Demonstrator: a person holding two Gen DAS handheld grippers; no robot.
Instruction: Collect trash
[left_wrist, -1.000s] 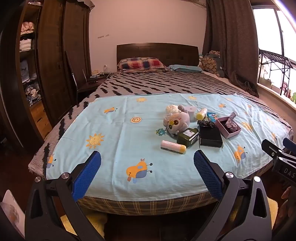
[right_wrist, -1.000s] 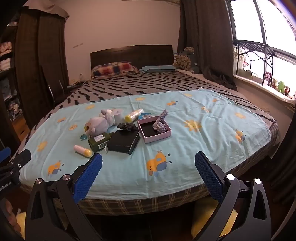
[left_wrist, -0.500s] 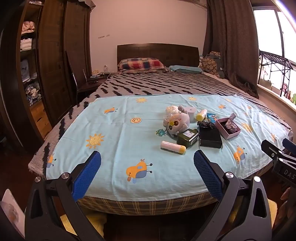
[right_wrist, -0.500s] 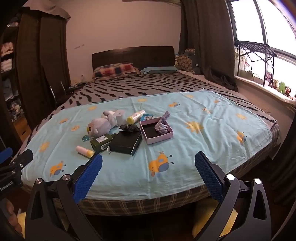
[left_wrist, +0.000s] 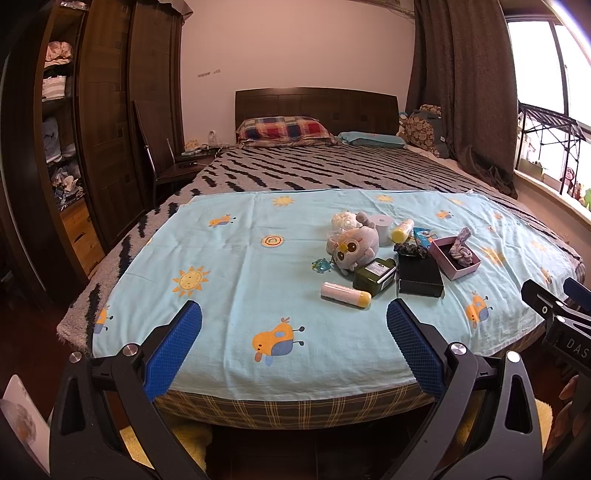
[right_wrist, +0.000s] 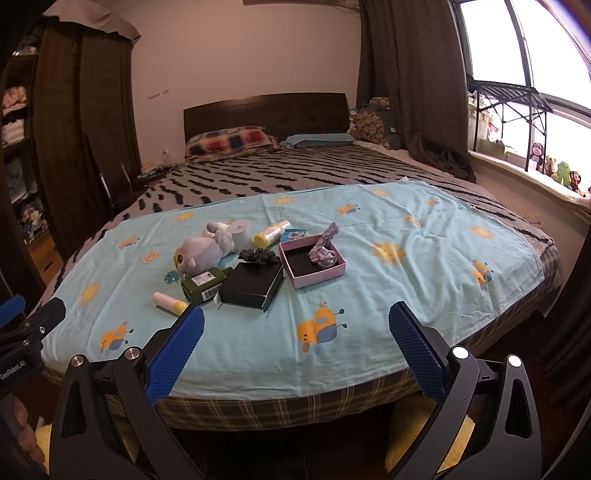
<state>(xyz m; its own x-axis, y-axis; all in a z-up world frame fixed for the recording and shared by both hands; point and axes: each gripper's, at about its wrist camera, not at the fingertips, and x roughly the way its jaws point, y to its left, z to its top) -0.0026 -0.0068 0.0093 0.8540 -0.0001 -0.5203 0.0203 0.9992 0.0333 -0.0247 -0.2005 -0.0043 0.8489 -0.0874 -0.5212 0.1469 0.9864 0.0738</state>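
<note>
A cluster of items lies on the light-blue sheet (left_wrist: 229, 266): a pink-and-yellow tube (left_wrist: 345, 294), a green bottle (left_wrist: 375, 277), a black box (left_wrist: 420, 275), an open pink box (left_wrist: 456, 256) holding a purple scrunchie (right_wrist: 324, 251), a grey plush owl (left_wrist: 356, 245), a paper roll (left_wrist: 382, 225), a yellow-capped bottle (left_wrist: 402, 229) and a dark crumpled piece (right_wrist: 258, 255). My left gripper (left_wrist: 293, 338) is open and empty, short of the bed's foot. My right gripper (right_wrist: 295, 338) is open and empty, also short of the bed; it shows at the right edge of the left wrist view (left_wrist: 554, 314).
The bed (left_wrist: 332, 170) has a striped blanket, pillows (left_wrist: 284, 131) and a dark headboard. A wardrobe (left_wrist: 92, 129) and chair (left_wrist: 162, 166) stand to the left. Curtains (right_wrist: 413, 92) and a window sill with toys (right_wrist: 554, 173) are to the right. Yellow rugs (right_wrist: 424, 435) lie under the bed's foot.
Both grippers have drifted slightly closer to the bed; the right view has shifted a little so the items sit further right. Jaws unchanged.
</note>
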